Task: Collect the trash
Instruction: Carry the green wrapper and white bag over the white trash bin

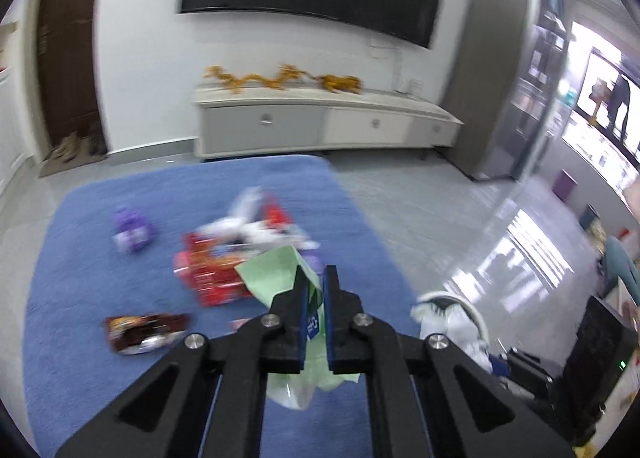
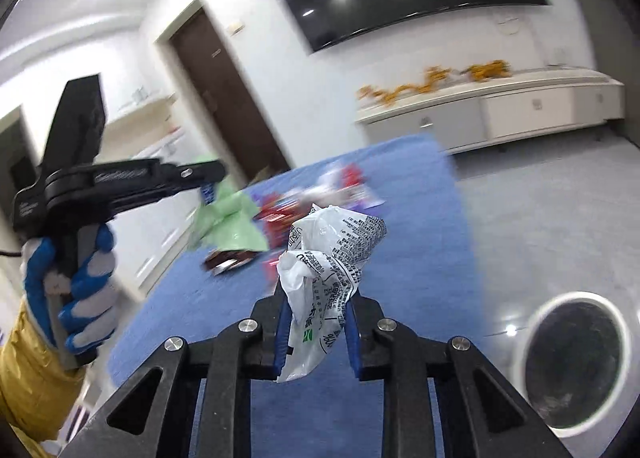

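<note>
We look across a blue rug point(image 1: 80, 258) on a grey tiled floor, with a pile of red and white wrappers point(image 1: 236, 254) near the rug's middle and a dark snack packet point(image 1: 146, 332) nearer its front edge. A round white-rimmed bin point(image 2: 574, 364) stands on the floor past the rug's right edge.

Our left claw point(image 1: 316, 294) is clenched on a green plastic bag point(image 1: 276, 270), held above the rug. The bag's long axis runs along the fingers, its loose flap pointing forward and left.

Our right claw point(image 2: 316, 306) grips a crumpled white printed bag point(image 2: 332, 254), standing roughly upright, bunched end upward.

Both grips catch only thin film, so we judge that a quick swing toward the bin could let either bag slip out, or drift past the rim.
</note>
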A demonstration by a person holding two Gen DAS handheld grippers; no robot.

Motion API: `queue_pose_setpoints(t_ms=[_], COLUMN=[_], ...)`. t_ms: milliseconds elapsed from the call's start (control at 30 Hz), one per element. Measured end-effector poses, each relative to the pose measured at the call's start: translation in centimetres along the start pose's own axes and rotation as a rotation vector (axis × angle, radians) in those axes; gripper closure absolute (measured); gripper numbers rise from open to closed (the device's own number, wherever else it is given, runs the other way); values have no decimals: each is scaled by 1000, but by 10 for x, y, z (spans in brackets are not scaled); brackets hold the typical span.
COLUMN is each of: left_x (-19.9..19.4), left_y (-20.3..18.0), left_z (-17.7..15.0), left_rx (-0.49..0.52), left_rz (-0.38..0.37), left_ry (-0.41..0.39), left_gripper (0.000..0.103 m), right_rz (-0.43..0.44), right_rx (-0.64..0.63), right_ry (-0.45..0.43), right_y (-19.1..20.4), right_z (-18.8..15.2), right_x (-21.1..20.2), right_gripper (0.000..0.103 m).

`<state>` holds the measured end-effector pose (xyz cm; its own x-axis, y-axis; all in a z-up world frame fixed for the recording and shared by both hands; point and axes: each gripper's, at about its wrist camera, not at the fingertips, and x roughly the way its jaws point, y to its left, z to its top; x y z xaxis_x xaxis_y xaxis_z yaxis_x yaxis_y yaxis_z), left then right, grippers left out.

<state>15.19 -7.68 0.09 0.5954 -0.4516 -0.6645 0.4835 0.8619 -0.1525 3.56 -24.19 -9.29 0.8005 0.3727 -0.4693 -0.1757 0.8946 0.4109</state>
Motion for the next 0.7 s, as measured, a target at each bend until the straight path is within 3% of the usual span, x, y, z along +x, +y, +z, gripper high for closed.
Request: queue_pose_setpoints(t_ms=[167, 400, 533, 700], left_x=[41, 106, 122, 120], left_y=[-84, -190, -210, -189], left_z=[13, 16, 12, 8], left_rx=[96, 220, 253, 231], left_rz=[-120, -249, -271, -253], left_ry=[38, 107, 124, 113], left_gripper=[97, 97, 97, 95], right_rz=[-164, -343, -385, -391], right_rx=[119, 284, 319, 358], right_ry=[-27, 41, 81, 103], right_y=[-85, -179, -215, -237], right_z=[-10, -47, -53, -62], right_x=[-37, -54, -49, -38], right_gripper=[81, 81, 81, 81])
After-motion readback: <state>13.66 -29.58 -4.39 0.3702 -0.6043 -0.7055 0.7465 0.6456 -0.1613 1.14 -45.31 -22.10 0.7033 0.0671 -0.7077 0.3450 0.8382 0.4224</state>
